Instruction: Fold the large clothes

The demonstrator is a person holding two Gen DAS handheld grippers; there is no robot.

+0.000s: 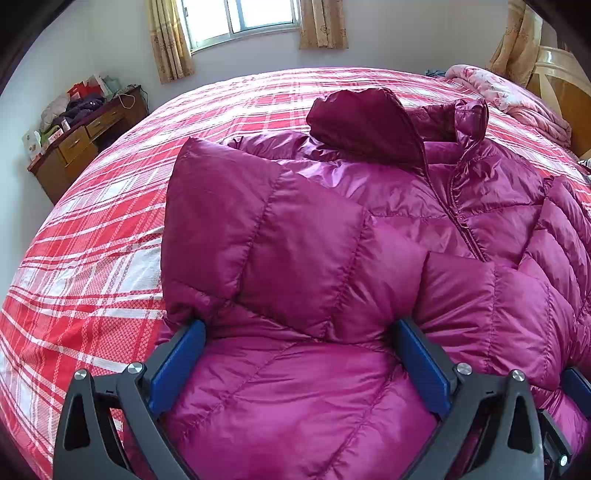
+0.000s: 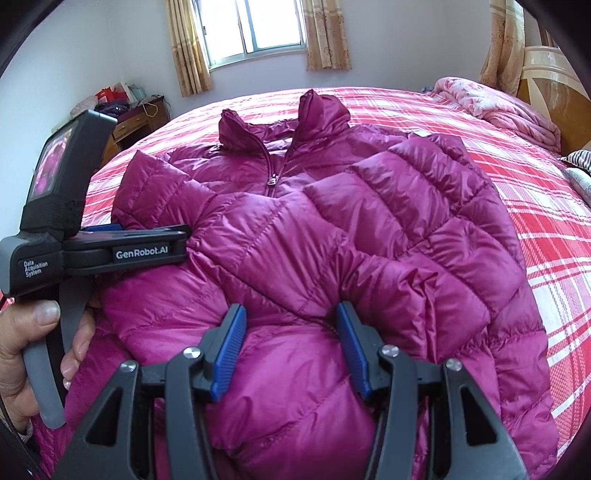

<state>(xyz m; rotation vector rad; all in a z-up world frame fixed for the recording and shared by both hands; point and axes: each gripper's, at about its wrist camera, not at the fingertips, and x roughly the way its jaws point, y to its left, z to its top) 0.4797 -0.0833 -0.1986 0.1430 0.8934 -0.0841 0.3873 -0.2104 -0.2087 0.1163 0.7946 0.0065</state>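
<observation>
**Magenta puffer jacket on a plaid bed, a claw at each side**

At far left, a cluttered wooden dresser (image 1: 86, 136) stands against the wall. The left claw (image 1: 297, 363) is spread wide, with puffy fabric bulging between its blue pads. The quilted magenta jacket (image 2: 314, 221) lies front-up across the red-and-white plaid bed (image 1: 92, 229), collar toward the window (image 2: 258, 26), sleeves folded over the chest. The right claw (image 2: 291, 350) is spread too, narrower, around a fold near the hem. A pink quilt (image 2: 506, 107) lies at far right.
</observation>
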